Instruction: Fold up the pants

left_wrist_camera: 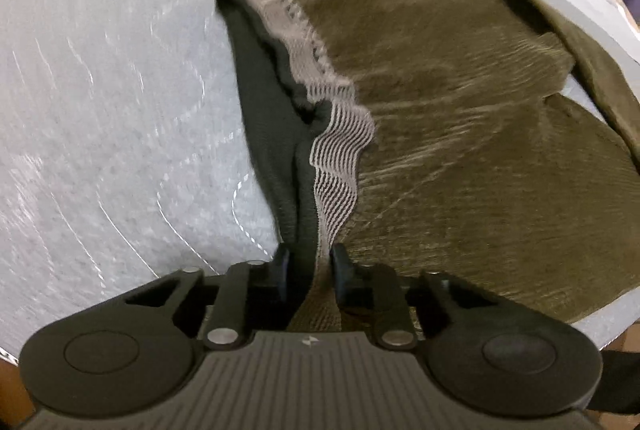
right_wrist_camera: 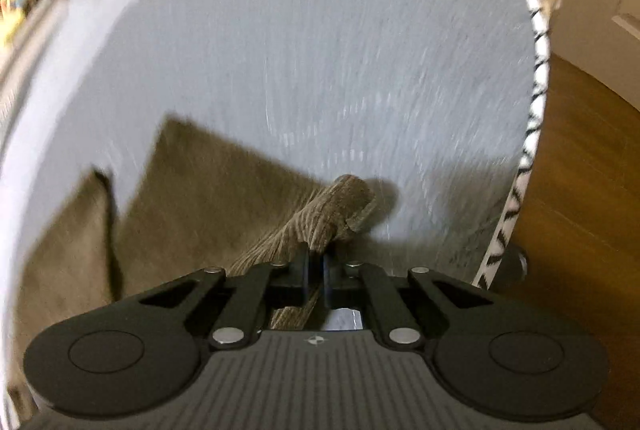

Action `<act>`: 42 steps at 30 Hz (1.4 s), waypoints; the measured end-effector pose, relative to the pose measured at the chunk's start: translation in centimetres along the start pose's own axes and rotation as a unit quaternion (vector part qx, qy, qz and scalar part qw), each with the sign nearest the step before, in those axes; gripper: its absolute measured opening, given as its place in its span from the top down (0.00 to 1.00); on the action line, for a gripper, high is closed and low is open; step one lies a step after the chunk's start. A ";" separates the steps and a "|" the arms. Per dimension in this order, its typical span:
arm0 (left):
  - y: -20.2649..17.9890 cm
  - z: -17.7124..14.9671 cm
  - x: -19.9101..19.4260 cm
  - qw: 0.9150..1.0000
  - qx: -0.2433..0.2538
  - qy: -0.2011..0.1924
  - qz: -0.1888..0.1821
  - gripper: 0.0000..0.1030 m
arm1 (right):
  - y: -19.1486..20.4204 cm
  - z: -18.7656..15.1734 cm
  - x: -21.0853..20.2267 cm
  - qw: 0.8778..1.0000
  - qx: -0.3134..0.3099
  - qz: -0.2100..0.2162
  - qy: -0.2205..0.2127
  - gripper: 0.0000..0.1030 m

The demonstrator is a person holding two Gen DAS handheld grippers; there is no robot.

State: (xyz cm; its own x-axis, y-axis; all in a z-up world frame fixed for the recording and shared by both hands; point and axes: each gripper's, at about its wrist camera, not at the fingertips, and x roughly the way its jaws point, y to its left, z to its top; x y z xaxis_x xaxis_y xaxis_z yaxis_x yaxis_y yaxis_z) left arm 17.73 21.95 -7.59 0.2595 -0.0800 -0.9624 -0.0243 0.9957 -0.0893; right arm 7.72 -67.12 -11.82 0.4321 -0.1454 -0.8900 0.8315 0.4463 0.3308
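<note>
Two grippers each pinch a bit of the olive corduroy pants (left_wrist_camera: 440, 102), which lie spread on a pale grey-blue padded surface (left_wrist_camera: 100, 110). Seen from the left wrist, the left gripper (left_wrist_camera: 311, 270) has its jaws drawn in on the waist edge at about 6 o'clock, with the striped elastic waistband (left_wrist_camera: 340, 158) and the dark inner lining (left_wrist_camera: 264, 102) rising from the pads toward 12 o'clock. Most of the garment fans out toward 2 and 3 o'clock, wrinkled, with one leg folded over at the far right.

The bite looks thin: only the band's rim sits between the pads, so a pull could let it slide out, or the lining could separate from the outer cloth and only one layer would travel.

From the right wrist, the right gripper (right_wrist_camera: 316, 266) is pressed nearly together on a bunched corner of the cloth, which pokes out past the pads toward 1 o'clock. The pants (right_wrist_camera: 208, 198) trail off toward 9 o'clock. The surface's zigzag-stitched edge (right_wrist_camera: 536, 102) runs close at 3 o'clock, with wooden floor (right_wrist_camera: 580, 190) beyond it.

A sideways swing there could drag fabric over that edge. Uneven lifting between the two grips would likely twist the fold and trap the existing creases.
</note>
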 end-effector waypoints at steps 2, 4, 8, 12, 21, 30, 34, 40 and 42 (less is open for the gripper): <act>0.4 -0.5 -1.8 1.000 -0.003 -0.020 -0.008 0.84 | -0.3 0.2 -1.7 1.000 0.014 0.011 -0.024 0.95; 1.2 -1.0 -3.4 0.999 -0.009 -0.038 -0.027 0.84 | -0.5 0.1 -2.7 0.999 0.019 0.012 -0.027 0.95; 1.7 -2.1 -4.3 0.999 0.004 -0.035 -0.037 0.87 | -1.2 -0.1 -2.6 1.000 0.012 -0.021 -0.010 0.95; 1.6 -1.6 -2.4 1.000 0.019 0.004 -0.019 0.89 | -1.9 -0.3 -1.1 0.998 0.011 -0.050 0.031 0.94; 0.7 1.4 -5.2 0.997 -0.029 -0.071 0.032 0.51 | 1.2 -0.3 -3.9 0.987 -0.084 -0.114 -0.082 0.74; -10.1 6.1 -11.4 0.972 0.006 -0.229 0.043 0.51 | 8.9 -2.3 -5.2 0.974 -0.178 0.098 -0.100 0.69; -17.3 8.1 -11.4 0.959 0.047 -0.278 0.021 0.51 | 12.4 -4.2 -1.9 0.963 -0.214 0.160 0.024 0.58; -25.8 12.0 -5.1 0.962 0.106 -0.247 -0.048 0.38 | 14.7 -6.5 3.7 0.956 -0.234 0.121 0.126 0.49; -27.3 13.1 -2.2 0.963 0.135 -0.229 -0.051 0.36 | 14.5 -6.9 5.3 0.958 -0.218 0.105 0.154 0.47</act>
State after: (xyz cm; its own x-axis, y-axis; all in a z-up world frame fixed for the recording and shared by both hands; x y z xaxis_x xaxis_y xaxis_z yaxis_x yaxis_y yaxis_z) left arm 30.43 -4.42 0.37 0.6466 -0.2112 -0.7331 0.2604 0.9643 -0.0481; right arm 19.65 -55.37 -13.92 0.3941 0.2257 -0.8909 0.4836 0.7734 0.4098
